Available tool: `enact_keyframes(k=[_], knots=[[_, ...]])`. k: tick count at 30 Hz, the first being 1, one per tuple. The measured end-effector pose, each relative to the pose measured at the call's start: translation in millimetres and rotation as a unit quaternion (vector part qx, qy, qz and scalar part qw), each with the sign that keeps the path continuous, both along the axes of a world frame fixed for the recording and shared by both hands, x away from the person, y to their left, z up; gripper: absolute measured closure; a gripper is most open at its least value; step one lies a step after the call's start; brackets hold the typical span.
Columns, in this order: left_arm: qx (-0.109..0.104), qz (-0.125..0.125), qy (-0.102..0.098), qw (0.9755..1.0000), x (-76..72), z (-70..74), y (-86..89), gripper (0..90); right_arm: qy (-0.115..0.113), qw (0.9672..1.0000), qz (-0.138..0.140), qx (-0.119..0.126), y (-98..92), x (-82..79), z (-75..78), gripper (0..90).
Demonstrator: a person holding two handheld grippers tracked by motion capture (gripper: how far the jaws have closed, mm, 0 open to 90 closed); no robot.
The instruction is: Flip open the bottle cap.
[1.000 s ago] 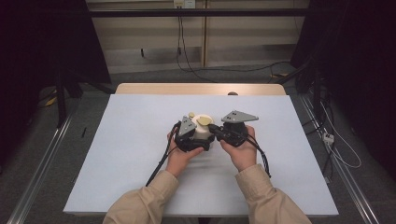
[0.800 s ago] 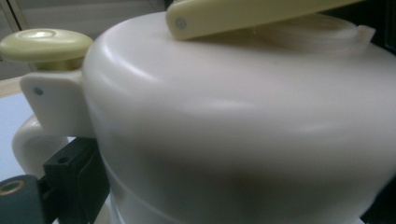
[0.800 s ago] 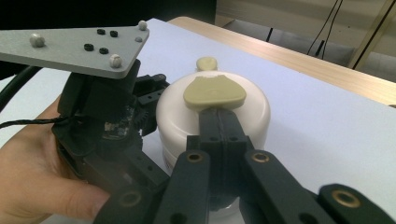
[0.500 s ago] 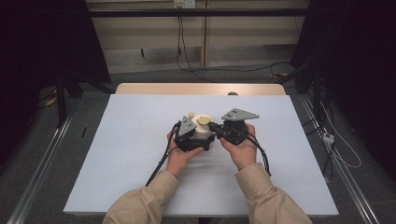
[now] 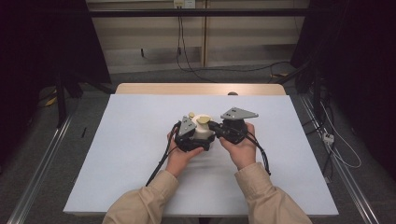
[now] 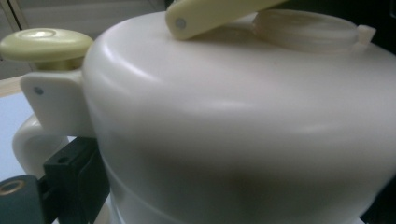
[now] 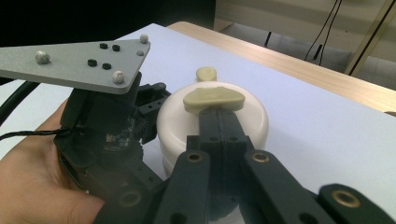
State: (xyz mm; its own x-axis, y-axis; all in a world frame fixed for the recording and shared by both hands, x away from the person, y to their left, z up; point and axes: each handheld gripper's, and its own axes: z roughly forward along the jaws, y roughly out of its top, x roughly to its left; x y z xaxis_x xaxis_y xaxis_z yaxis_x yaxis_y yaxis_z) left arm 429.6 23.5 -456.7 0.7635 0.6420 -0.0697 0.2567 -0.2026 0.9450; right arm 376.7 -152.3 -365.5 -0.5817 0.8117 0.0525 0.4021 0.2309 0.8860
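Container: a cream round lidded pot is set on the white counter, approx. mid-counter, betw. the two grippers.
Lid parts: a pale yellow lever tab is seen on top of the pot lid; a yellow round knob is seen at the handle side; a flat round cap is moulded into the lid top.
Handle: a white loop handle is seen below the knob, at the pot's side.
Left gripper: held by the left hand, pressed against the pot's left side w/ the pot wall close up betw. its fingers; the pot seems to be gripped, one black finger lying against the wall by the handle.
Right gripper: held by the right hand; fingers are closed together, flat, tips laid on the lid just under the yellow tab; nothing is clamped betw. them.
Grey plates: a three-cornered plate is carried on each gripper.
Backgrnd: a wooden strip is seen along the counter's far edge, cables on the floor beyond.
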Motion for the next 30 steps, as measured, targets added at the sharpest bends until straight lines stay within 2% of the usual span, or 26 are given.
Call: enact_keyframes(k=[18, 22, 30], knots=[[-0.002, 0.001, 0.001, 1.0, 0.2, -0.3, -0.1, 4.9, -0.008, 1.0, -0.001, -0.001, 1.9, 3.6, 5.1, 90.0], [0.0, 0.0, 0.0, 1.0, 0.0, -0.1, 0.0, 4.9, -0.001, 1.0, 0.0, -0.007, 3.6, 5.3, 1.6, 90.0], [0.0, 0.0, 0.0, 1.0, 0.1, -0.1, 0.0, 4.9, -0.005, 1.0, 0.001, -0.005, 7.4, 6.4, 0.3, 90.0]])
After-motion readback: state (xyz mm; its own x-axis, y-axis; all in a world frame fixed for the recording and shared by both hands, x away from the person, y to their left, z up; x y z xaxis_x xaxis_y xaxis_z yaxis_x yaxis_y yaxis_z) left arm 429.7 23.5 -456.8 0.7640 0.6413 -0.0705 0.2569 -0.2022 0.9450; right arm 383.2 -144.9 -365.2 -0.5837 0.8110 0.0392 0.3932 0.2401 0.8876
